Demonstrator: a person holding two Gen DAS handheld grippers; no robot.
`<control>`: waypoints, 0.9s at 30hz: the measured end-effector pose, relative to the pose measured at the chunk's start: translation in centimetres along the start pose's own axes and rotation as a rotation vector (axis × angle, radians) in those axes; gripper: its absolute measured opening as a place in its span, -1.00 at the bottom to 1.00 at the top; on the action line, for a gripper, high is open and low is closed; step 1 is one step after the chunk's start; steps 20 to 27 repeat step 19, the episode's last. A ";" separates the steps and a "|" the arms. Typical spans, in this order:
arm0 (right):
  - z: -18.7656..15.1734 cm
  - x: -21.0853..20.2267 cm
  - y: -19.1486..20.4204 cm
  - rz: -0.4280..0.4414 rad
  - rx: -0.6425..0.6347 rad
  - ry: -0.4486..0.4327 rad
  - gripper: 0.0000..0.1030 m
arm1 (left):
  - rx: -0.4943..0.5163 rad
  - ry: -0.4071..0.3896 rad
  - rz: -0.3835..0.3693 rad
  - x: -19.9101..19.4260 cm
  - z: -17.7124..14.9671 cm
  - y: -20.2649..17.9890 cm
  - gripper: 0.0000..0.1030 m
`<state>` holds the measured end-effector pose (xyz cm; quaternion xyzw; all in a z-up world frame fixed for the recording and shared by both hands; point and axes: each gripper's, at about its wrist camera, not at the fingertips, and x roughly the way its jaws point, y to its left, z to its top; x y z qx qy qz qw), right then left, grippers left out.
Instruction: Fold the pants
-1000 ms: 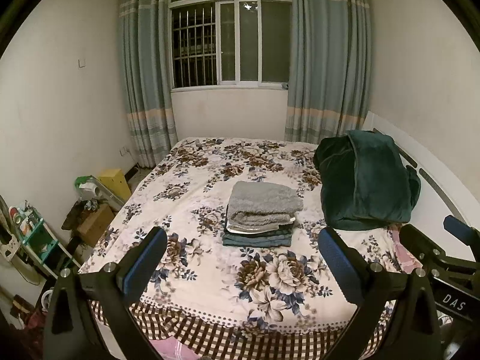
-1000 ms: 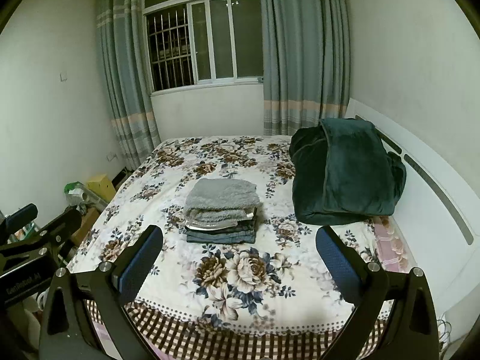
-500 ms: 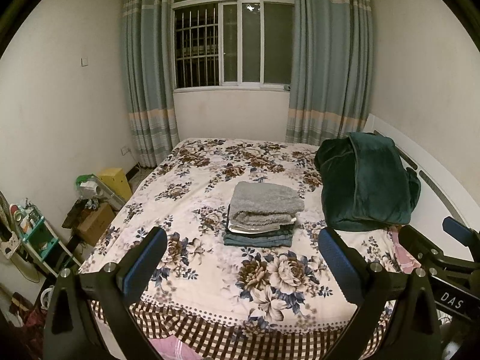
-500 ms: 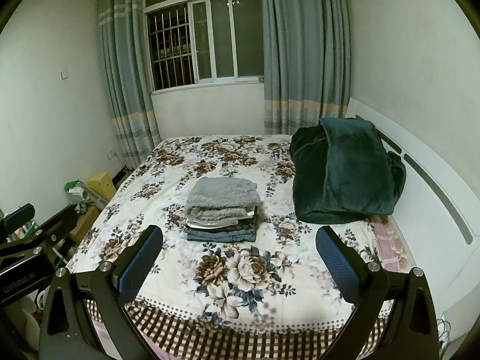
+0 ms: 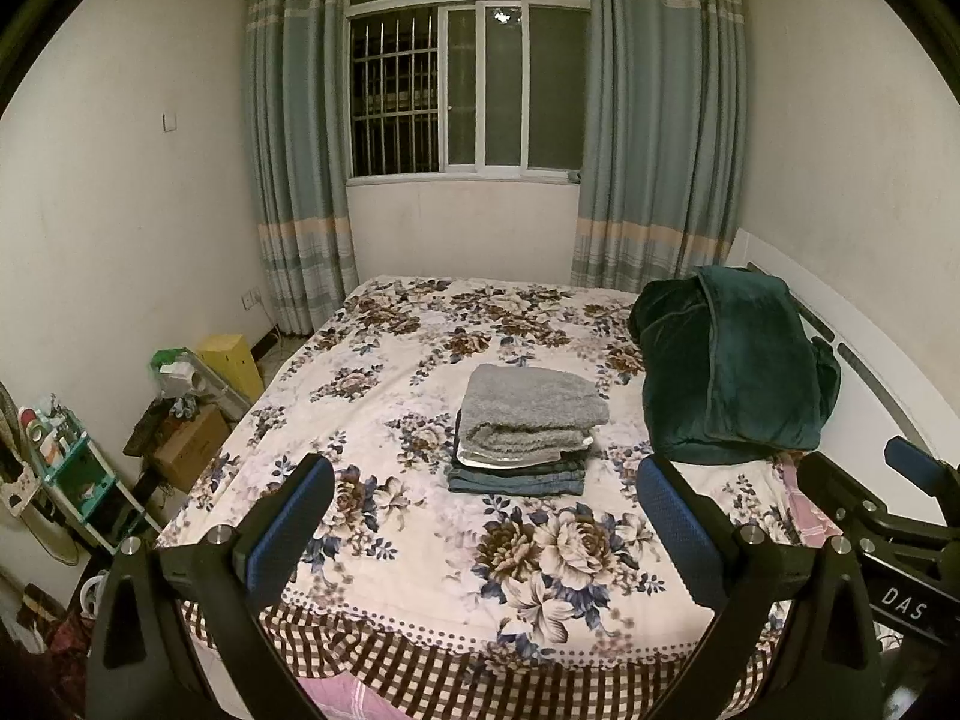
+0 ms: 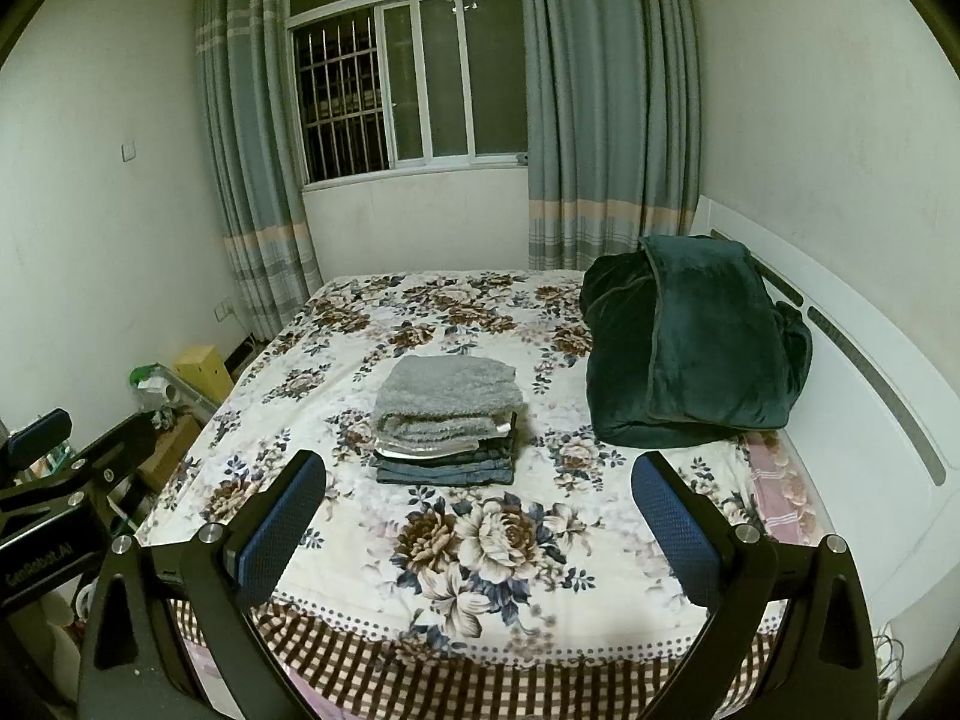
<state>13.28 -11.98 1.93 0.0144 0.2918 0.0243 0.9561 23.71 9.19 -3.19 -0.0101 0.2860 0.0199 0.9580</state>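
Two handheld black two-finger grippers with blue textured pads hang in the air before the foot of a bed, each with its jaws spread wide and nothing between them: the left gripper [image 5: 483, 516] and the right gripper [image 6: 477, 510]. The bed's floral-patterned cream bedspread [image 5: 420, 546] has a brown checked border along the near edge. A neat stack of folded pants [image 5: 525, 429] rests near the middle of the bedspread, well apart from both grippers; a fuzzy grey pair lies on top, a thin light layer sits under it, and dark blue denim pairs make up the bottom. In the right wrist view the same stack [image 6: 447, 417] lies just beyond the gap between the fingers. To the right of the stack, near the white headboard [image 6: 864, 396], sits a bulky, loosely folded dark green plush blanket [image 6: 696, 342], close to the stack but not touching it. Behind the bed stands a barred window [image 5: 465, 81] flanked by grey-blue striped curtains [image 5: 660, 132]. On the floor at the left of the bed are a yellow box [image 5: 231, 354] and a brown cardboard box [image 5: 192, 444].
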 end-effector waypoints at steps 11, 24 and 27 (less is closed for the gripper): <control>-0.1 0.1 -0.1 0.003 -0.004 -0.001 1.00 | -0.007 -0.004 0.009 -0.3 -0.1 0.0 1.00; -0.2 0.2 0.0 0.002 -0.005 -0.002 1.00 | -0.020 -0.019 0.028 -0.7 0.2 -0.5 1.00; -0.2 0.2 0.0 0.002 -0.005 -0.002 1.00 | -0.020 -0.019 0.028 -0.7 0.2 -0.5 1.00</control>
